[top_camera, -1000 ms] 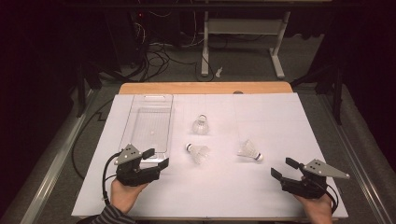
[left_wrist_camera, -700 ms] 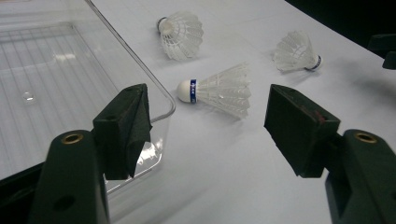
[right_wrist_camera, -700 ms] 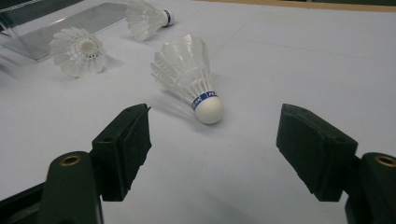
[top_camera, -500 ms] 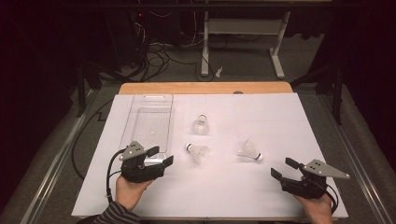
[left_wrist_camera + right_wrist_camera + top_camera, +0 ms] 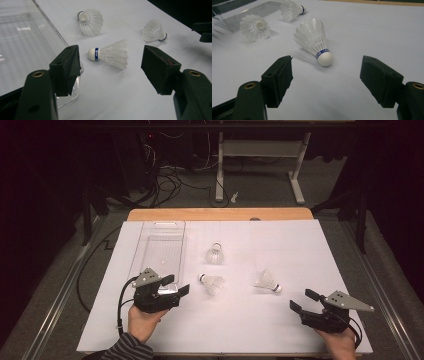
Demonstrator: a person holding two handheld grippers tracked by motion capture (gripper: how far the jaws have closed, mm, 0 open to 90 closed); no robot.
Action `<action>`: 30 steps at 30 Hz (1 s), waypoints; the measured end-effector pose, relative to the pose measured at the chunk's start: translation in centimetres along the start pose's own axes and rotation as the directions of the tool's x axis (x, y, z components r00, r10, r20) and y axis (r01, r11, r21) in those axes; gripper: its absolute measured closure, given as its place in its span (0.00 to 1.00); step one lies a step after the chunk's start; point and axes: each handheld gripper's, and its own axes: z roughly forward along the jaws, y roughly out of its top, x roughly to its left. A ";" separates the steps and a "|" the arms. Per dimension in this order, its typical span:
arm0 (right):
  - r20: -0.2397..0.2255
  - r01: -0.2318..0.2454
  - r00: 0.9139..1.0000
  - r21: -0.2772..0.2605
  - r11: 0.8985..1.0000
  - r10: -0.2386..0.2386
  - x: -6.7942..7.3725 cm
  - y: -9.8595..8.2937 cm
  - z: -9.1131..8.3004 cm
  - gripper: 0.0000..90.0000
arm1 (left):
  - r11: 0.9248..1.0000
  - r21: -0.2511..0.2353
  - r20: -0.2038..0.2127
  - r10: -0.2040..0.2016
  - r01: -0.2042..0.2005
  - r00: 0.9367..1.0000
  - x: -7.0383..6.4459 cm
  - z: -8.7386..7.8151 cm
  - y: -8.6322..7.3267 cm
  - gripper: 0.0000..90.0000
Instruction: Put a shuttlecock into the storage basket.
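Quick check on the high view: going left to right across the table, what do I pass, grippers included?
Left gripper → middle shuttlecock lying by it → right-hand shuttlecock → right gripper. The clear tray and the upright shuttlecock overlap these in the order, so I leave them out.

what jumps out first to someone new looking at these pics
Three white shuttlecocks on the white sheet: one upright mid-table, one on its side nearer the left hand-held gripper, one toward the right hand-held gripper. Both sets of jaws are open. A clear tray sits at left.
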 end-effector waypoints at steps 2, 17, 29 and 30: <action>0.002 -0.009 1.000 -0.003 1.000 0.010 -0.1 0.0 0.0 0.30 | 1.000 0.003 0.005 -0.002 0.002 1.000 -0.1 0.2 0.3 0.35; -0.008 -0.006 1.000 0.002 1.000 0.006 -0.1 0.0 0.0 0.30 | 0.999 0.029 0.017 0.031 -0.031 0.999 -1.0 1.5 1.3 0.36; -0.008 -0.006 1.000 0.002 1.000 0.006 -0.1 0.0 0.0 0.30 | 0.999 0.030 0.016 0.037 -0.038 0.999 -1.2 2.4 2.1 0.37; -0.008 -0.006 1.000 0.002 1.000 0.006 -0.1 0.0 0.0 0.30 | 0.999 0.028 0.014 0.038 -0.039 0.999 -1.2 2.5 2.1 0.37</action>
